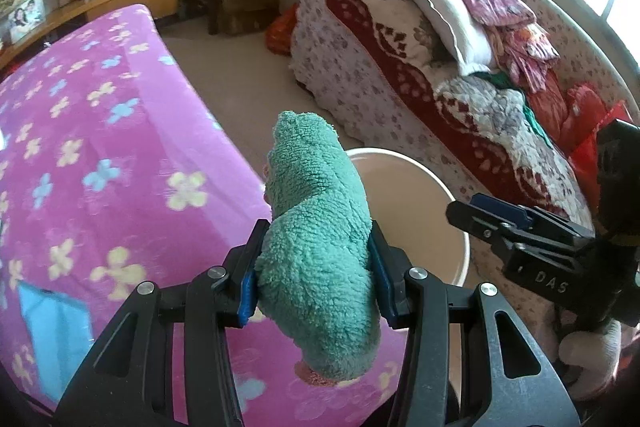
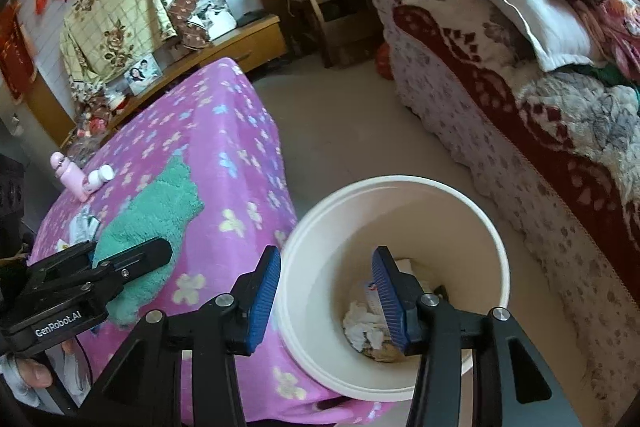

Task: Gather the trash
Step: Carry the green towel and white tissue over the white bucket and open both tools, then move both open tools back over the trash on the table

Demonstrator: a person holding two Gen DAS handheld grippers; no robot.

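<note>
My left gripper (image 1: 314, 267) is clamped on a teal cloth (image 1: 316, 247), which bulges up between the blue pads and fills the centre of the left wrist frame. Behind it, the bin (image 1: 420, 211) shows at centre right, mostly hidden by the cloth. My right gripper (image 2: 326, 297) is spread wide, holding nothing, low in the right wrist frame; one pad sits outside the bin (image 2: 400, 187) rim, the other over its mouth. Crumpled white trash (image 2: 362, 327) lies at the bin bottom. Bin touches the pink floral blanket (image 2: 224, 155). On the blanket, left of frame: pink bottle (image 2: 68, 175), white bottle (image 2: 98, 177). Sofa (image 2: 500, 131) at right, piled with pillow (image 2: 520, 11) and clothes.
</note>
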